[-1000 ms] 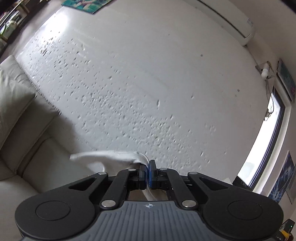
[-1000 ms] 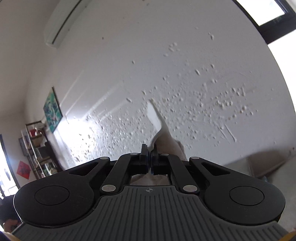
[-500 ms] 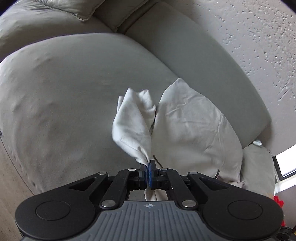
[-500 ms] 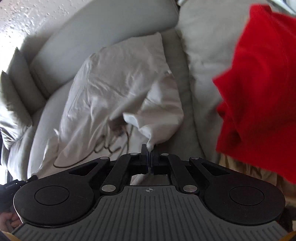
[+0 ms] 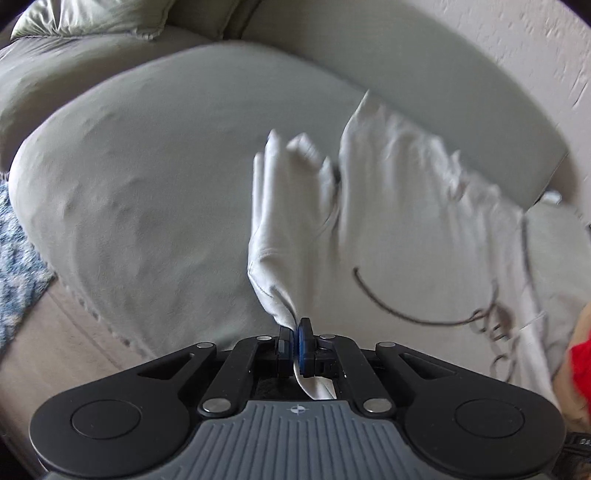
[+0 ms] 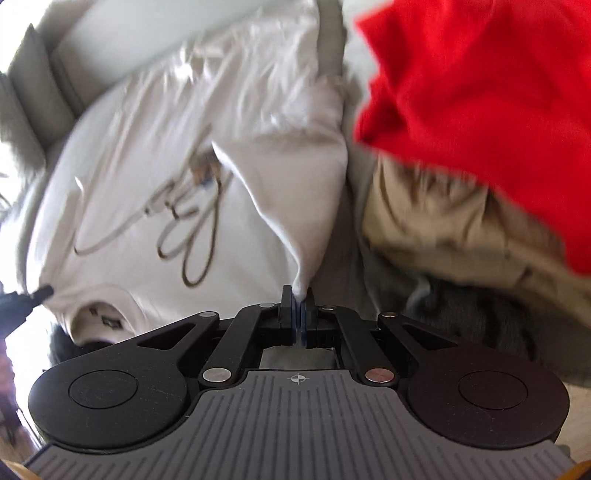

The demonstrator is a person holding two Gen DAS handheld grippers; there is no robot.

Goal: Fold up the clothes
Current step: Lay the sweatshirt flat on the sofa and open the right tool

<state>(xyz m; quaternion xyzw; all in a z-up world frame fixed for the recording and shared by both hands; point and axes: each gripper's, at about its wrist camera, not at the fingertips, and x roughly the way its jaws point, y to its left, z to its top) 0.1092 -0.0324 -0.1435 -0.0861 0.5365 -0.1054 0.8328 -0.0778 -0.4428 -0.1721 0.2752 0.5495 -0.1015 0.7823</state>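
A white T-shirt (image 5: 424,236) with a dark script print lies spread on a grey sofa seat (image 5: 140,192). My left gripper (image 5: 296,328) is shut on a bunched corner of the shirt, and the pinched cloth rises from the jaws. In the right wrist view the same white T-shirt (image 6: 155,155) lies flat with its collar (image 6: 99,317) near the lower left. My right gripper (image 6: 298,295) is shut on another pinched corner of it.
A red garment (image 6: 480,96) lies on a beige one (image 6: 443,221) and a dark grey one (image 6: 472,314), right of the shirt. A sofa cushion (image 5: 92,14) sits far left. A blue rug (image 5: 18,258) and bare floor (image 5: 55,332) lie below the seat edge.
One second ago both grippers pointed at the wall with the shirt held up. They have swung down, and the shirt now lies spread on the sofa, still gripped at both corners.
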